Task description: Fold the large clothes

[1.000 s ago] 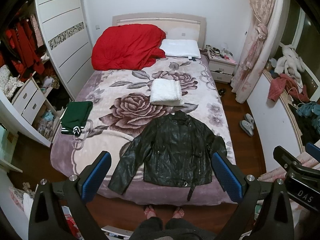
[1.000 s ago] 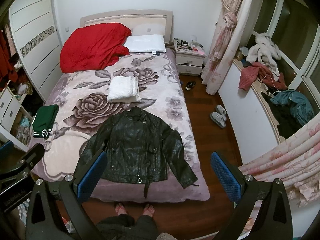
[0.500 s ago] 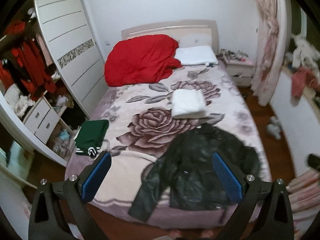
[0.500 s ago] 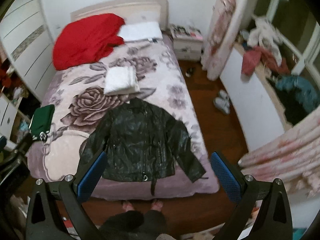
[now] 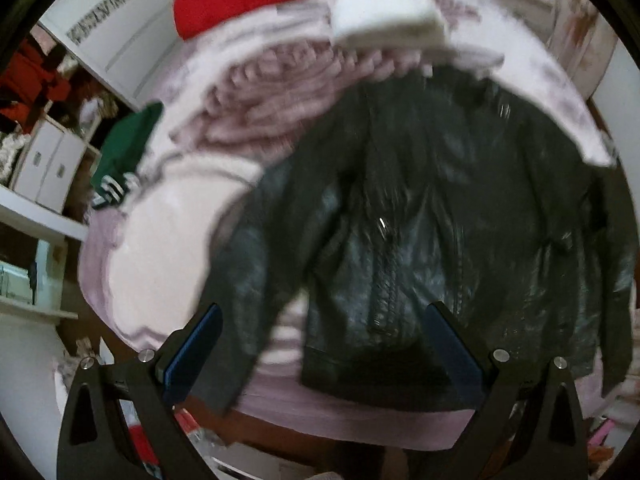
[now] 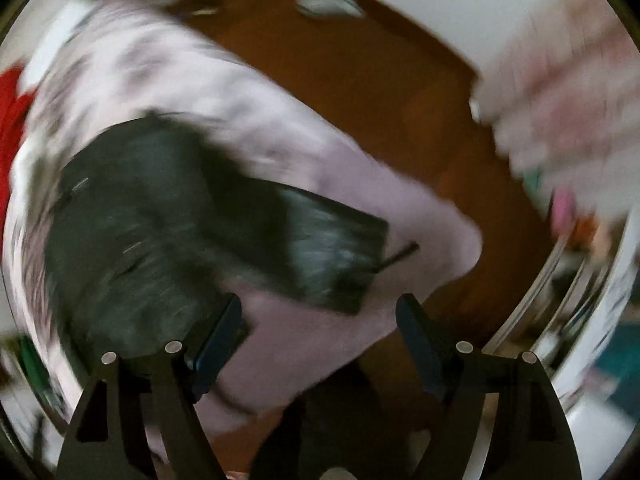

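At far left we see a green garment on the bed. Our left claw gapes wide and empty over the black leather jacket, spread flat near the bed's foot. Our right claw, also wide and empty, hangs by the jacket's sleeve.

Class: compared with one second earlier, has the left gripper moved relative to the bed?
Yes. The left gripper has dropped closer to the bed; the black jacket now fills its view.
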